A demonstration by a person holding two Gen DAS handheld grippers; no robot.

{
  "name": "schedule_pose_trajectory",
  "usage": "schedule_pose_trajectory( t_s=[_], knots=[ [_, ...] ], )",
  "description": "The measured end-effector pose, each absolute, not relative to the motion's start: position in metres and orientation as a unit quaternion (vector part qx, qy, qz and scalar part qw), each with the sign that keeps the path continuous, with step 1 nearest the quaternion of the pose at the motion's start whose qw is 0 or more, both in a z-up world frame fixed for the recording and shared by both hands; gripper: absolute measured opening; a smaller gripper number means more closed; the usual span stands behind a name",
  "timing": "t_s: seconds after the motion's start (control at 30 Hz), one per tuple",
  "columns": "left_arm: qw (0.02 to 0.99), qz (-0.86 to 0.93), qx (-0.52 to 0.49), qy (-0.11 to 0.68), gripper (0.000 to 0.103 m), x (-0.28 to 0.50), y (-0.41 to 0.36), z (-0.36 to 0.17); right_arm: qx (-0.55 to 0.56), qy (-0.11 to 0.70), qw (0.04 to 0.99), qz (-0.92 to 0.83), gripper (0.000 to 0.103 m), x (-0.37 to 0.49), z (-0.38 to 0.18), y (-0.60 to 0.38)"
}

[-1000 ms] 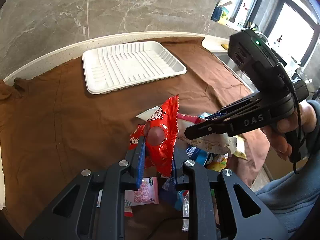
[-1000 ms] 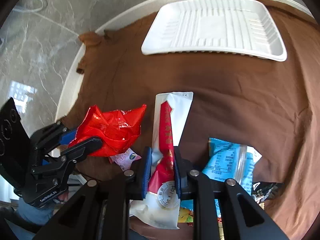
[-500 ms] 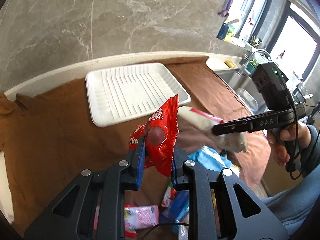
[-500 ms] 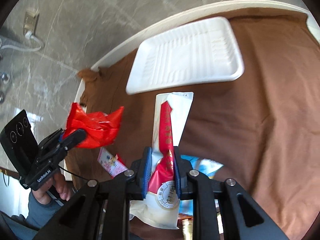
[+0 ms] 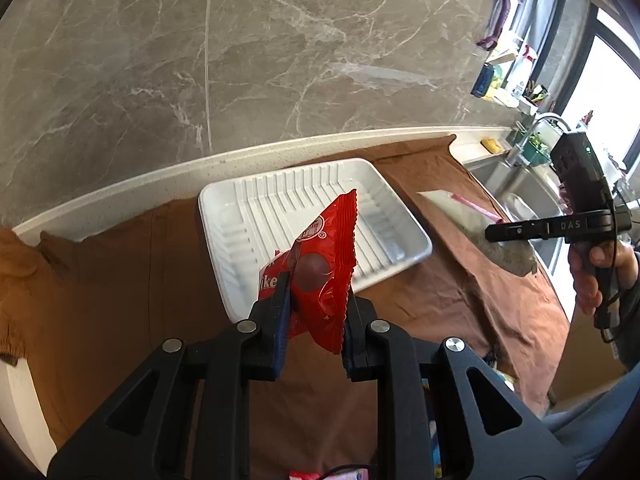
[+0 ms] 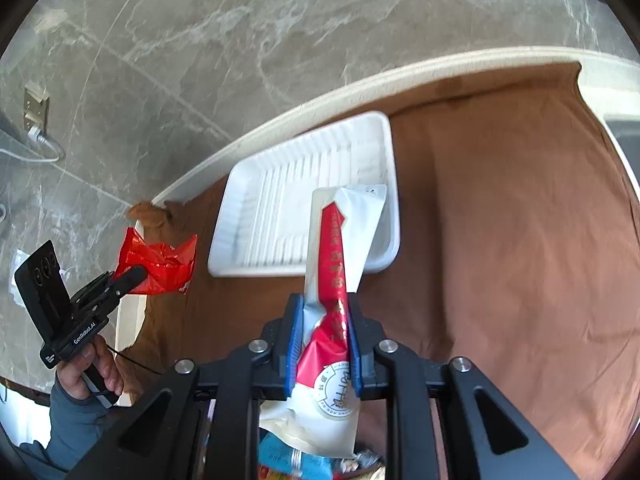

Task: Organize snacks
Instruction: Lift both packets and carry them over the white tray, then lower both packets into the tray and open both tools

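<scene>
The left claw (image 5: 314,300) is clamped on a red snack packet (image 5: 324,268), held in the air in front of the near edge of the white tray (image 5: 248,216). The right claw (image 6: 322,332) grips a white pouch with a red stripe (image 6: 340,248), raised over the tray's near right corner. The tray lies on a brown cloth (image 6: 500,240) covering the desk (image 5: 120,196), near the marble wall (image 5: 280,48).

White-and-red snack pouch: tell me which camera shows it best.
The right wrist view: the white-and-red snack pouch fills the centre, clamped in the right gripper, print facing the lens. The left wrist view shows it only edge-on, shadowed and partly hidden.
</scene>
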State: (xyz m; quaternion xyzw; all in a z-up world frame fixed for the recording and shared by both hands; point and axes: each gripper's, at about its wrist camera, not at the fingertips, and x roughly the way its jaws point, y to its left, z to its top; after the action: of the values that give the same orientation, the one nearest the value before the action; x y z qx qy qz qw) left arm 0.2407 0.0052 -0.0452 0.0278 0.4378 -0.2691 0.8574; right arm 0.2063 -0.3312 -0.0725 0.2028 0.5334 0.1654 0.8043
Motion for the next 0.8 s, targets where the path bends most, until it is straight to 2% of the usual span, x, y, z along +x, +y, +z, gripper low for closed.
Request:
schedule_pose_trajectory(
  t_s=[0.23, 0.8],
  knots=[
    [0.856, -0.271, 0.028, 0.440, 0.019, 0.282, -0.016, -0.049, 0.178, 0.528, 0.814, 0.165, 0.022, 0.252, -0.072, -0.330],
    [0.842, -0.227, 0.047, 0.487, 0.019, 0.383, -0.052, -0.124, 0.112, 0.545, 0.814, 0.167, 0.022, 0.331, -0.118, -0.270]
  ],
)
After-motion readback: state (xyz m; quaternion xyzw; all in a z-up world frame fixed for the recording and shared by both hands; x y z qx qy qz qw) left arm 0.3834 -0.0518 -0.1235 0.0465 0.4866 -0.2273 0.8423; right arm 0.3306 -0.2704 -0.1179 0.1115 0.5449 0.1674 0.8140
